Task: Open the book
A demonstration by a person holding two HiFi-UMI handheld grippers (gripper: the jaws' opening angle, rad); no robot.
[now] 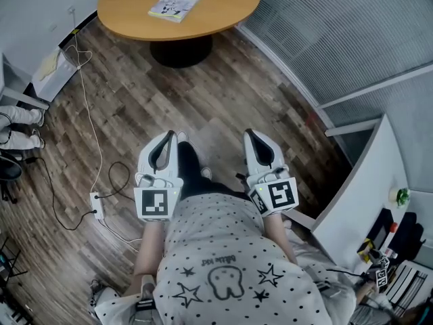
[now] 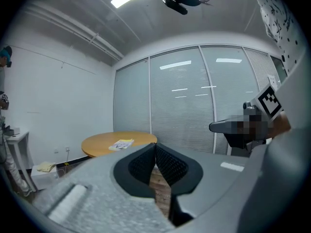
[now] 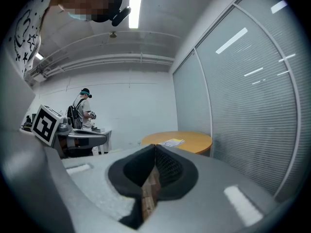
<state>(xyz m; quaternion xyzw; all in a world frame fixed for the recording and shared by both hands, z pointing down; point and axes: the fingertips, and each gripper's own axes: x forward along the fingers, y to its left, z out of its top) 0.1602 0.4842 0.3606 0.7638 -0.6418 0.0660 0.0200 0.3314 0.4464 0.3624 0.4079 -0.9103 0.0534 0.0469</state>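
Wood-plank floor [image 1: 203, 107] runs ahead to a round table [image 1: 223, 12], where the book [image 1: 176, 3] lies closed and flat, well apart from both grippers. Left gripper [image 1: 169, 136] and right gripper [image 1: 252, 134] are held side by side, roughly level, each with jaws pressed together and nothing between them. Arriving with jaws shut would likely just shove the thin book across the smooth top, perhaps off it. Too deep a pinch could catch pages rather than the cover. A cable [image 1: 91, 134] at left could snag a foot.

Round wooden table [image 1: 226, 5], plank floor [image 1: 223, 107]
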